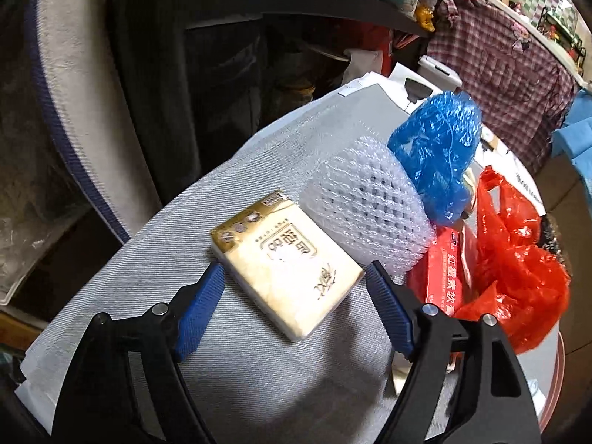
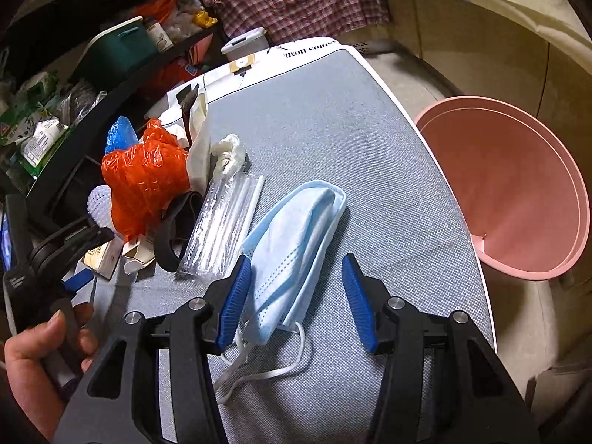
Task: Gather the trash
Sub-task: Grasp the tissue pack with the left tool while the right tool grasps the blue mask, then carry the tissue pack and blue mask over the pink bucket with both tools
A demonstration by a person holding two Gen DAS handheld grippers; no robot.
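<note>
The tissue pack [image 1: 286,264] lies flat on the grey mat [image 1: 222,370], its long axis slanting from upper left to lower right, right between my left gripper [image 1: 296,288] pads, which stand wide and off it. My right gripper [image 2: 296,292] is spread too, gripping nothing; the blue face mask [image 2: 292,255] lies lengthwise between its fingers, hugging the left pad. The pink bin [image 2: 518,192] stands just off the mat's right edge, nearer my right hand, I judge.

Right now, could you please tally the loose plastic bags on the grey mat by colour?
Red plastic bag: 1
Blue plastic bag: 1
Total: 2
Both lie bunched in the clutter at the edge of the grey mat, the blue one behind the red one as the right wrist view shows them.
</note>
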